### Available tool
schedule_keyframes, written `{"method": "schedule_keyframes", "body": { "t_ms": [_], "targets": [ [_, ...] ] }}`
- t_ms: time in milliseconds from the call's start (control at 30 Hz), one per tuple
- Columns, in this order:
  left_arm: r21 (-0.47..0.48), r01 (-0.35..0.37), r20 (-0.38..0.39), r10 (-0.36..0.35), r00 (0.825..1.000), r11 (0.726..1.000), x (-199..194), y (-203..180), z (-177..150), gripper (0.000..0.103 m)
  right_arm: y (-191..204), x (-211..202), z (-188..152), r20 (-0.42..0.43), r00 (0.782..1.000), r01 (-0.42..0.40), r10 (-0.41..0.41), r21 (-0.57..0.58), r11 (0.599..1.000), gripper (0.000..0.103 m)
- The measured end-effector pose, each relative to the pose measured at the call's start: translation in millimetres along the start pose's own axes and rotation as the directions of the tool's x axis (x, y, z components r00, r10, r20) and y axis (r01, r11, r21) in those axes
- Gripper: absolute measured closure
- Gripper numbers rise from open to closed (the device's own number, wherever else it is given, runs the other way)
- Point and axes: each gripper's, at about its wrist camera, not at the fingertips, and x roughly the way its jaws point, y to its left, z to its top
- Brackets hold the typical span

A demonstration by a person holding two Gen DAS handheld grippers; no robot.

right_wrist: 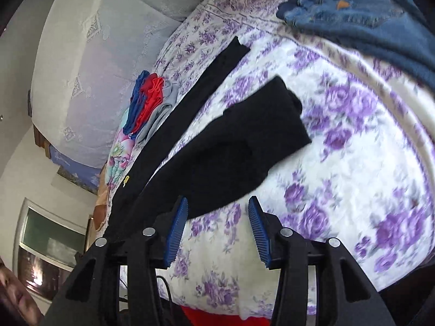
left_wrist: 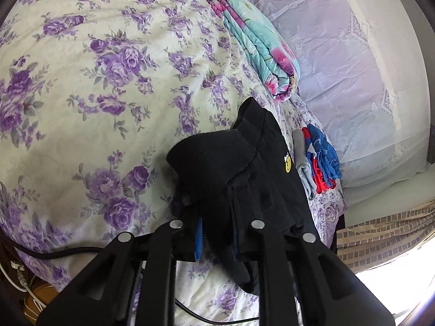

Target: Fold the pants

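A bed [left_wrist: 81, 87] covered in a cream sheet printed with purple roses fills both views. Along its far side runs a pale lace curtain [left_wrist: 353, 68]. A folded turquoise and pink quilt [left_wrist: 261, 46] lies on the bed by that curtain, and a pair of blue jeans [right_wrist: 353, 13] lies at the far right in the right wrist view.

The black pants [right_wrist: 217, 146] lie across the sheet, one leg stretched long and flat toward the far edge, the other doubled back over itself nearer the camera. A small yellow emblem [left_wrist: 287, 164] shows on the cloth. Beside the pants sits a small stack of blue, red and grey garments [left_wrist: 318, 160].

The left claw [left_wrist: 217, 236] is clamped on the pants, bunched black cloth filling the space between its blue pads. The right claw [right_wrist: 217, 231] stands apart and holds nothing, just beside the near edge of the pants.
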Motion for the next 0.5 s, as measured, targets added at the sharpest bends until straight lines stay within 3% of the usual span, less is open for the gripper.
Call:
{"method": "schedule_keyframes", "body": {
  "t_ms": [167,233,333,500],
  "targets": [
    [0.011,-0.02,0.005,0.02,1.0,1.0,3.8,-2.4,-0.7,0.088,-16.1,16.3,6.9,0.062,0.997,-0.052,0.046,0.107,0.993,0.065],
    [0.011,-0.024,0.005,0.024,1.0,1.0,5.4,-4.0,0.7,0.088,-17.6,20.2,12.7,0.084,0.995,-0.069,0.059,0.12,0.99,0.078],
    [0.017,-0.037,0.0,0.037,0.999,0.999,9.7,-11.3,7.7,0.088,-10.2,27.9,28.4,0.113,0.991,-0.084,0.073,0.096,0.992,0.096],
    [0.062,0.013,0.012,-0.013,1.0,0.998,8.4,-49.3,35.7,0.088,45.4,18.9,86.8,0.172,0.976,-0.129,0.135,-0.044,0.991,0.099]
  ]
}}
